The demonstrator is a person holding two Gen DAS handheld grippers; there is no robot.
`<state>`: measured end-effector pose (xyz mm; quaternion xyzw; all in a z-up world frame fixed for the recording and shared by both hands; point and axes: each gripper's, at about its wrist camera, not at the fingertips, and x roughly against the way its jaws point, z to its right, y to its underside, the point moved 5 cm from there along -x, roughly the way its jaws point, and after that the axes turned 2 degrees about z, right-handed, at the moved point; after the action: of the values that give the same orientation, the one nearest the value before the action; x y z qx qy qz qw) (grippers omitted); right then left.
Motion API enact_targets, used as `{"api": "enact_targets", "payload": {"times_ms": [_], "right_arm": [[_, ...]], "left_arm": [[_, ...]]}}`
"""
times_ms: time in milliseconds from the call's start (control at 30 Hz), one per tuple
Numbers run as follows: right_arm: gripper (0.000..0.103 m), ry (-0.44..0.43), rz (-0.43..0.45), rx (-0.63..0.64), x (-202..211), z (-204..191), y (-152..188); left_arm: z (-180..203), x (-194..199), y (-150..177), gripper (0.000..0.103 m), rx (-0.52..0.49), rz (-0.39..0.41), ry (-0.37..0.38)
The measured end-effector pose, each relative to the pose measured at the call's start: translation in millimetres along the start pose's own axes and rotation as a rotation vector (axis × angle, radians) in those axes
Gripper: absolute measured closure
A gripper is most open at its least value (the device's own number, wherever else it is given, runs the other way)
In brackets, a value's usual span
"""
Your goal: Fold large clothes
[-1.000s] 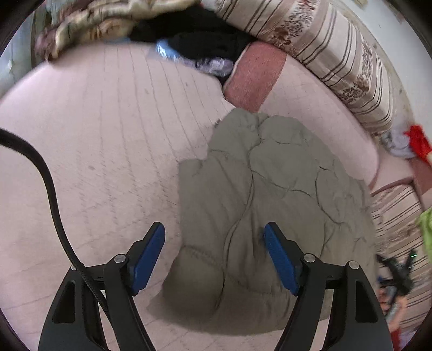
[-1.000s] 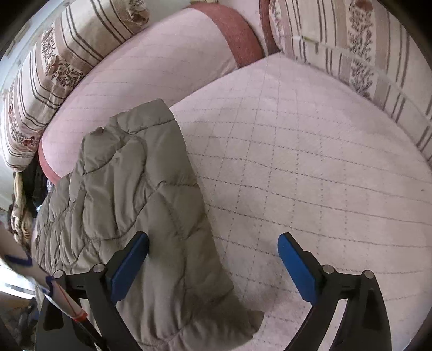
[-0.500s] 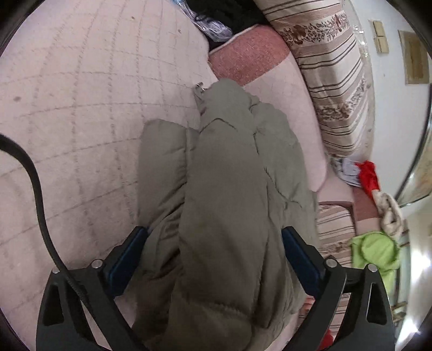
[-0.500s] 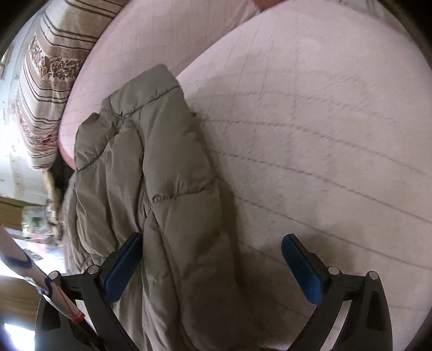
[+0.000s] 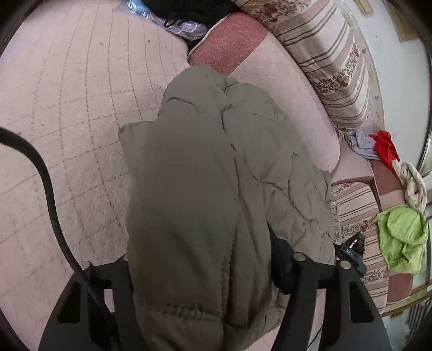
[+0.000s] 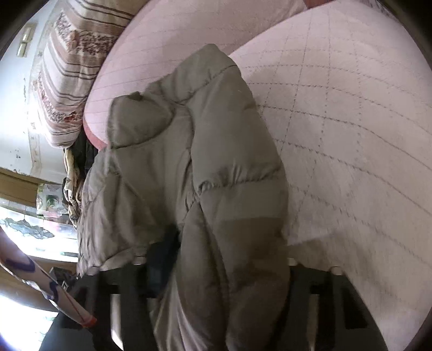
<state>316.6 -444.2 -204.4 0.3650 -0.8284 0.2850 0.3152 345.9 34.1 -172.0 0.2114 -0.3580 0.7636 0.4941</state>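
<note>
An olive-grey quilted puffer jacket (image 5: 216, 162) lies folded on a pink quilted bed cover (image 5: 67, 108). My left gripper (image 5: 199, 264) is shut on the jacket's near edge, with thick padding bunched between the fingers and hiding the pads. In the right wrist view the same jacket (image 6: 202, 162) fills the middle. My right gripper (image 6: 226, 270) is shut on another part of its near edge, its pads also buried in the fabric.
Striped floral cushions (image 5: 332, 62) and a pink bolster (image 5: 283, 89) line the bed's far side. Dark clothes (image 5: 189, 10) lie at the back. A green garment (image 5: 399, 237) and a red one (image 5: 383, 145) lie off the bed's right. A black cable (image 5: 51, 194) crosses the left.
Both grippers moved down onto the jacket and closed on its near edge. They were open a second ago and half a second ago. The jacket's edge now bunches up between the fingers.
</note>
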Motion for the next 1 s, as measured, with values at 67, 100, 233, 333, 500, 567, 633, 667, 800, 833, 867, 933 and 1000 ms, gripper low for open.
{"api": "enact_targets", "payload": {"times_ms": [67, 100, 233, 333, 500, 567, 633, 667, 800, 833, 867, 933, 1000], "right_arm": [[0.055, 0.029, -0.006, 0.023, 10, -6, 9], [0.056, 0.037, -0.013, 0.039, 14, -9, 13], [0.056, 0.065, -0.018, 0.062, 30, -12, 36], [0.056, 0.071, -0.014, 0.061, 39, -8, 52], [0.052, 0.098, 0.010, 0.045, 45, -1, 64], [0.041, 0.152, 0.034, 0.046, 47, 4, 65], [0.018, 0.227, 0.081, 0.025, 51, 8, 64], [0.016, 0.282, 0.113, 0.008, 55, 10, 64], [0.016, 0.353, 0.214, 0.022, 85, 3, 70], [0.016, 0.374, 0.237, 0.037, 93, 0, 72], [0.016, 0.406, 0.265, 0.070, 104, -4, 74], [0.016, 0.471, 0.305, 0.125, 118, -12, 76], [0.016, 0.515, 0.351, 0.195, 130, -26, 76]], "left_arm": [[-1, 7, 11, 0.042, -0.003, -0.007, -0.024], [-4, 10, 18, 0.042, 0.004, -0.014, -0.029], [-13, 25, 39, 0.042, 0.025, -0.027, -0.033], [-14, 32, 52, 0.042, 0.002, -0.020, -0.057], [-18, 35, 63, 0.030, -0.019, 0.005, -0.124], [-21, 36, 64, 0.027, -0.012, 0.004, -0.155], [-19, 43, 63, 0.027, -0.017, -0.009, -0.156], [-17, 45, 61, 0.027, -0.020, -0.012, -0.161], [-12, 75, 60, 0.027, -0.064, 0.011, -0.209], [-10, 79, 59, 0.027, -0.068, 0.015, -0.215], [-10, 86, 60, 0.027, -0.072, 0.023, -0.228], [-12, 101, 64, 0.027, -0.077, 0.047, -0.286], [-9, 113, 71, 0.027, -0.098, 0.079, -0.323]]}}
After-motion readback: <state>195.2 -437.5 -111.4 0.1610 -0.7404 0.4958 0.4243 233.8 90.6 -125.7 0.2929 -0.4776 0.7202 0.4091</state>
